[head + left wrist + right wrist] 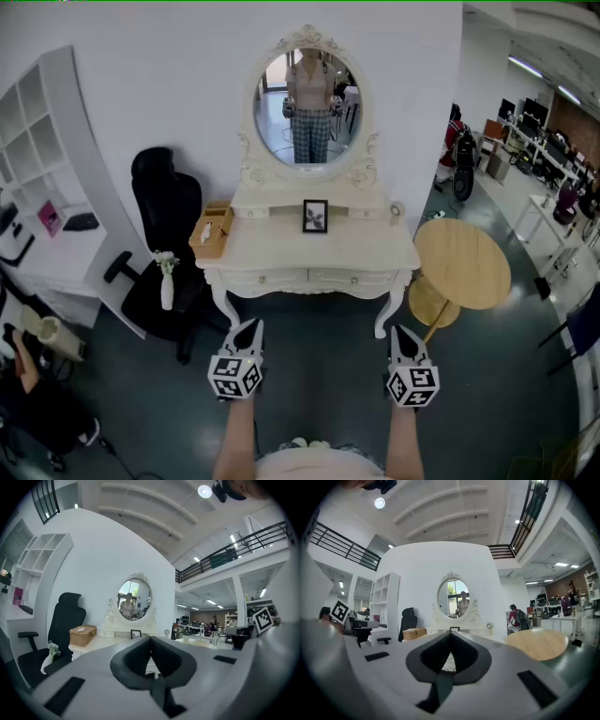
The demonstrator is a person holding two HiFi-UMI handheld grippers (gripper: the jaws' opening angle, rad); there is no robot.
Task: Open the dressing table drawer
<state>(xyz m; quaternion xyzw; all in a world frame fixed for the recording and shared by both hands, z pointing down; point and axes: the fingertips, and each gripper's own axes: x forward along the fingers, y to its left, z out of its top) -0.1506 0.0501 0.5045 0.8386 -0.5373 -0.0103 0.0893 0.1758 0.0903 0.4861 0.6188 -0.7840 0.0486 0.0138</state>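
Note:
The white dressing table (281, 251) stands against the wall under its oval mirror (309, 108). Two shallow drawers, the left drawer (267, 278) and the right drawer (349, 277), sit flush and closed in its front rail. My left gripper (248, 326) and right gripper (401, 331) hover side by side, level, a short way in front of the table and touching nothing. Both are shut with nothing between the jaws. In the left gripper view the left gripper (151, 639) points at the table (101, 641); in the right gripper view the right gripper (451, 633) faces the mirror (453, 599).
A wicker box (212, 231) and a small photo frame (316, 216) sit on the tabletop. A black office chair (167, 216) and a white vase with flowers (166, 281) stand at the table's left. A round wooden table (461, 262) stands at its right, white shelving (37, 159) far left.

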